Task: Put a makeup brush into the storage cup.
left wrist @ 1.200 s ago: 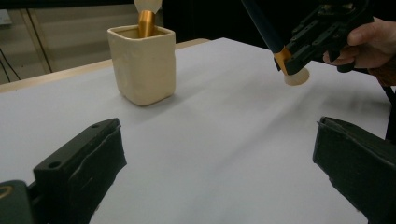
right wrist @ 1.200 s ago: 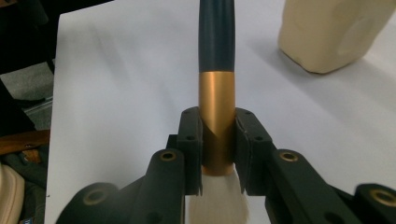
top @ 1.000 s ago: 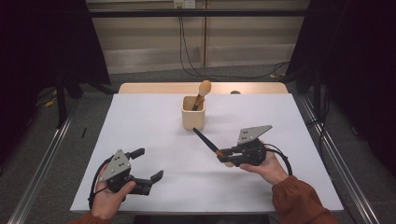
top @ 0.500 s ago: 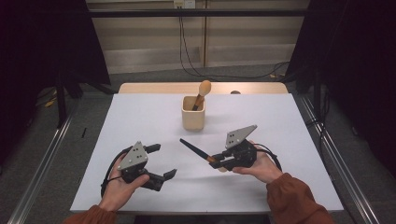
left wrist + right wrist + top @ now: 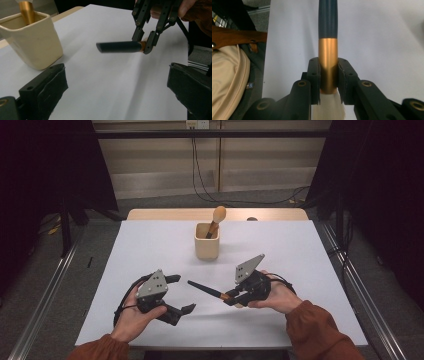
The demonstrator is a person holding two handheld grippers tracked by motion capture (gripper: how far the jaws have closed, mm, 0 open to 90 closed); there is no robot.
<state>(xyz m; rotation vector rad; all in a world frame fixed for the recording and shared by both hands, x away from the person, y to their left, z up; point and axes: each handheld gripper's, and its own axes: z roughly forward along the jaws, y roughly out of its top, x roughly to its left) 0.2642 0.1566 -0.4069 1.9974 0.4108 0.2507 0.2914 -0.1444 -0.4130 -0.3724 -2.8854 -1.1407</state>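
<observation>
The right gripper [image 5: 231, 298] squeezes the gold band of a brush with a dark blue handle [image 5: 327, 50], white bristles just behind its jaws. The handle points at the left gripper [image 5: 181, 293], whose jaws are wide apart and hold nothing. Behind them stands a cream square cup [image 5: 207, 241] holding a wooden-topped brush [image 5: 216, 219]. The white table [image 5: 300, 250] has bare room on both sides

Between my left gripper's [image 5: 117, 92] wide-apart jaws I see the right gripper [image 5: 146, 41] clamping a dark-handled brush [image 5: 117, 46] above the white table [image 5: 100, 82], a cream cup [image 5: 32, 42] at left.
</observation>
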